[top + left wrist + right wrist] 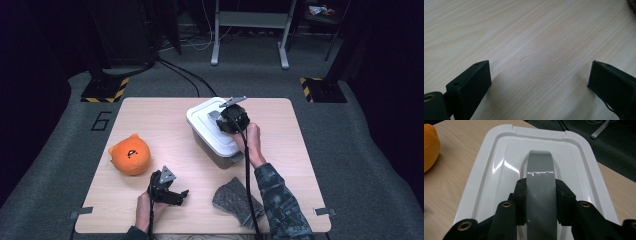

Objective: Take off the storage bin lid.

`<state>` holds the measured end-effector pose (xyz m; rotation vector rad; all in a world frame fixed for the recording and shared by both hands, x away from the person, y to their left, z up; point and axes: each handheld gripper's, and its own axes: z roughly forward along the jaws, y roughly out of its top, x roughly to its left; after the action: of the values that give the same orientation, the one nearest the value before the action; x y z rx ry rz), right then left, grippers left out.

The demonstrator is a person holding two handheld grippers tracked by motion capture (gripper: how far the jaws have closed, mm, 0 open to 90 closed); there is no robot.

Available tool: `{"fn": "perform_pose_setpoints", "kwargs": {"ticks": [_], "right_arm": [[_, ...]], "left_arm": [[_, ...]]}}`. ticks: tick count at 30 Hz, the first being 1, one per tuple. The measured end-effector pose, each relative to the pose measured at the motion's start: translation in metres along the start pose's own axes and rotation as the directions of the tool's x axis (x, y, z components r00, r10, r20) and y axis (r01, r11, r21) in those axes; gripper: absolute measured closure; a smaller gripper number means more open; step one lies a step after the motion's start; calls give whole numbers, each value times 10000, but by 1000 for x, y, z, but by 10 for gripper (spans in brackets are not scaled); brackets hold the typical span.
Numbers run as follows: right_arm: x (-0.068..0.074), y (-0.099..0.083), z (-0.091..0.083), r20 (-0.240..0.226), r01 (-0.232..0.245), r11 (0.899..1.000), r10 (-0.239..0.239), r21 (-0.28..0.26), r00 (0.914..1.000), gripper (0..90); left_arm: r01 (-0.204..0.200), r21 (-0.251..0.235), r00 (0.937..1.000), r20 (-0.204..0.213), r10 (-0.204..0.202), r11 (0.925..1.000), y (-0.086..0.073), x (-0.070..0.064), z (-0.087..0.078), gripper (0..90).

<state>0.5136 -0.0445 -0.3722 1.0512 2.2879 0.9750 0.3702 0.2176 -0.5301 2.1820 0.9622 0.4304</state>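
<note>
A grey box with a white lid (206,120) stands at the middle of the table. My right gripper (222,120) sits on top of it, shut on the lid's grey handle (540,170); in the right gripper view the black jaws press both sides of the handle, and the white lid (499,165) spreads around it. My left gripper (180,197) rests low near the table's front edge, open. In the left gripper view my left gripper (540,72) has its jaws wide apart over bare wood, with nothing between them.
An orange plush toy (130,154) lies on the left of the table (165,115), also at the left edge of the right gripper view (430,147). A grey speckled cloth (235,200) lies front right, beside the right forearm. Floor cables and stands lie beyond the table.
</note>
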Motion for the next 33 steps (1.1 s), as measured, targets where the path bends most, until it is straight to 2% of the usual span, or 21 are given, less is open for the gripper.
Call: {"fn": "perform_pose_setpoints", "kwargs": {"ticks": [1,3,4,6,9,10,12,13,14,20,23,33], "right_arm": [[-1,0,-2,60,89,9999,-90,84,9999,663],[0,1,-5,48,-86,10000,86,35,10000,663],[-2,2,-5,52,56,9999,-56,-142,10000,663],[-2,2,-8,69,78,9999,-77,-82,9999,663],[-3,3,-13,123,208,9996,-205,-175,9997,663],[-2,4,-15,115,24,9999,-23,-101,9999,663],[-3,5,-18,146,174,9997,-171,-183,9997,662],[-2,5,-20,162,-81,9997,85,-227,9998,663],[-4,6,-21,171,121,9996,-116,-268,9998,662],[-8,8,-32,236,-52,9993,61,-375,9997,663],[-10,9,-35,325,111,9990,-97,-432,9994,662],[-18,11,-50,524,-137,9977,172,-659,9985,662]], "left_arm": [[8,-21,10000,-46,-8,10000,0,0,0,40],[-10,-19,10000,-51,10,10000,0,0,0,40],[67,-32,10000,-13,-67,10000,0,-1,0,40],[-86,-1,9999,-79,86,10000,0,0,0,41],[-60,-7,10000,-72,60,10000,0,0,0,41],[-44,-13,10000,-61,43,10000,0,0,0,40],[-65,-7,10000,-71,65,10000,0,0,0,40],[-68,-6,9999,-73,68,10000,0,0,0,40],[-67,-7,10000,-73,67,10000,0,0,0,40],[-71,-33,9999,-98,71,10000,0,0,0,41],[-30,-53,10000,-89,29,10000,0,0,0,40],[-30,-29,9999,-144,30,10000,0,0,0,36]]}}
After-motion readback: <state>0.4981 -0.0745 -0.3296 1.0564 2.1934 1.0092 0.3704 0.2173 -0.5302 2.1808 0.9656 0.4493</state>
